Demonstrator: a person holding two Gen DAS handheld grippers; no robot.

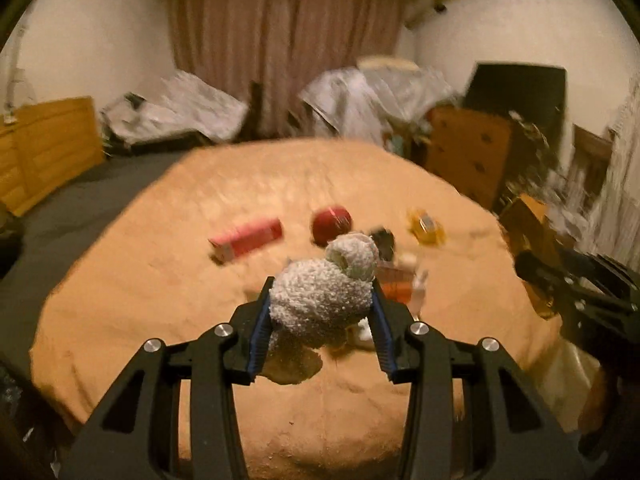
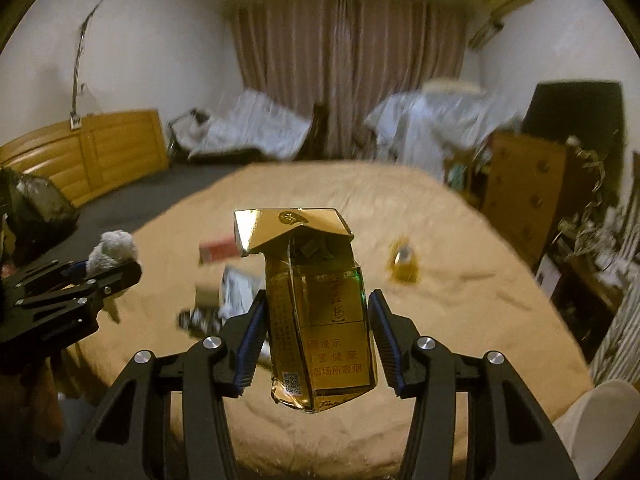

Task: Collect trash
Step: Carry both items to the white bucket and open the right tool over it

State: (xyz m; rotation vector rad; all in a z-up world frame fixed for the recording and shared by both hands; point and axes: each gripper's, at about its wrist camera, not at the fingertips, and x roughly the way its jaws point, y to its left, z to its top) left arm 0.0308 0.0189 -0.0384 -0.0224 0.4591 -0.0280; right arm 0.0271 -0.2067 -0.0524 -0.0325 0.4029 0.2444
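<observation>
My left gripper [image 1: 320, 288] is shut on a fluffy grey-white wad [image 1: 320, 300], held above the bed. In the right wrist view that gripper [image 2: 120, 272] shows at the left with the wad [image 2: 114, 250] sticking out of it. My right gripper [image 2: 318, 296] is shut on a crumpled gold cigarette pack [image 2: 320, 320] with its lid flipped open, also lifted off the bed. On the tan blanket [image 1: 140, 280] lie a red box [image 1: 248, 240], a red round thing [image 1: 332, 224], a yellow item [image 1: 426, 226] and an orange wrapper [image 1: 398, 284].
A black bag [image 2: 36, 204] sits at the far left by the floor. A wooden cabinet [image 2: 100, 152] stands along the left wall and a wooden dresser [image 2: 528, 192] to the right of the bed. Covered furniture [image 2: 256, 128] and curtains are behind.
</observation>
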